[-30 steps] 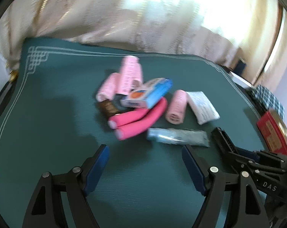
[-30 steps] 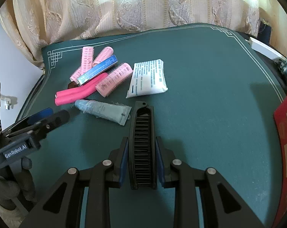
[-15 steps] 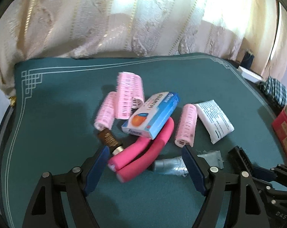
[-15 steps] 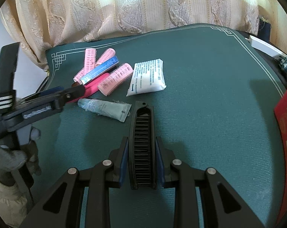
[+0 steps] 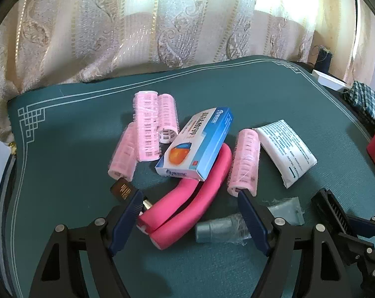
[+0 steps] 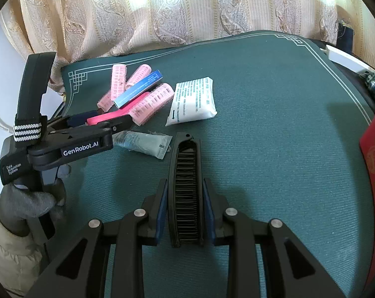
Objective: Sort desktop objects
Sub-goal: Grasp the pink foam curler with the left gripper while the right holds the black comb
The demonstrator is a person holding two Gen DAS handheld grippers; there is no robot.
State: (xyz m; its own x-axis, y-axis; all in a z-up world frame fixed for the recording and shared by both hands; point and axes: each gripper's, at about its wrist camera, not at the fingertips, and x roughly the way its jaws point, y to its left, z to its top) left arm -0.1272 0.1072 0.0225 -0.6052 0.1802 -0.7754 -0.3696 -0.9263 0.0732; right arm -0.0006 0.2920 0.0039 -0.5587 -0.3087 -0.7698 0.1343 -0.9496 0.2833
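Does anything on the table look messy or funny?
Yes. The blue box sits tilted on top of the bent pink foam rollers, one end propped up, in a jumbled pile with the curlers.

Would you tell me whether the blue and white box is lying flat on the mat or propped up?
Propped up: the blue and white box rests tilted across the hot-pink foam rollers.

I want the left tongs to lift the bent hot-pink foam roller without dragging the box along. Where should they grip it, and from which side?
Grip the near doubled end of the hot-pink foam roller, coming from the near side with the left tongs straddling both legs. That end lies bare on the mat, while the blue-and-white box rests on the far part.
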